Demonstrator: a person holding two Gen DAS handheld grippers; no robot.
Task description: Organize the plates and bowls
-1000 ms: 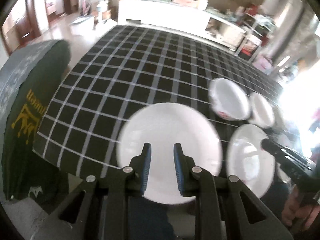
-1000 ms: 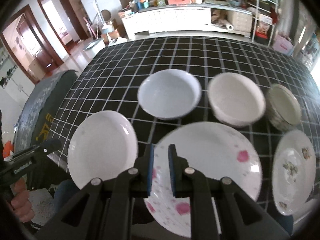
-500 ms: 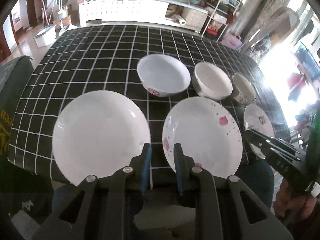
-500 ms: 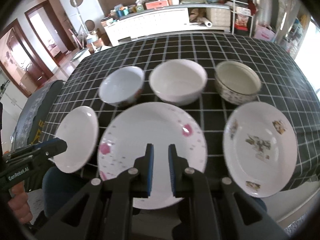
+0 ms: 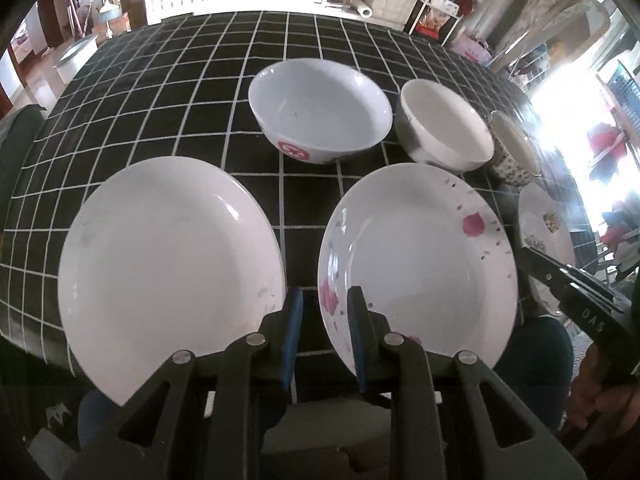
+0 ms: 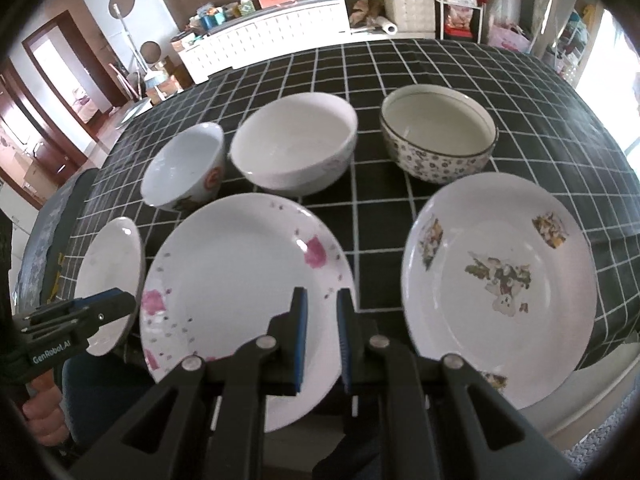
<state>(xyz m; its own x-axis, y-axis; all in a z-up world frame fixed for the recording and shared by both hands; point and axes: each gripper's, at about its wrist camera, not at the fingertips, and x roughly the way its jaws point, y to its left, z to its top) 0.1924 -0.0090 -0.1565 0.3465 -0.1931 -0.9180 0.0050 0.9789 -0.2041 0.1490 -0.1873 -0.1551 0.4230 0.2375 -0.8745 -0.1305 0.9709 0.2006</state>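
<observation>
Three plates lie in a row along the near edge of the checked table: a plain white plate (image 5: pixel 168 264), a pink-flowered plate (image 5: pixel 420 264) and a plate with leafy patches (image 6: pixel 500 280). Behind them stand a bowl with a red emblem (image 5: pixel 320 108), a plain white bowl (image 5: pixel 444 128) and a speckled bowl (image 6: pixel 438 136). My left gripper (image 5: pixel 320 300) hovers over the gap between the plain and pink plates. It is shut to a narrow slit with nothing in it. My right gripper (image 6: pixel 322 294) hangs over the pink plate's right rim (image 6: pixel 240 292), also shut and empty.
The black tablecloth with white grid lines (image 5: pixel 160 100) is bare behind the bowls. The plates overhang the near table edge. A dark chair back (image 6: pixel 44 240) stands at the left. A white sideboard (image 6: pixel 280 28) and shelves line the far wall.
Both grippers have swung to the right along the row of plates and come lower. The left went from over the plain plate to the gap beside it. Jaws unchanged.
</observation>
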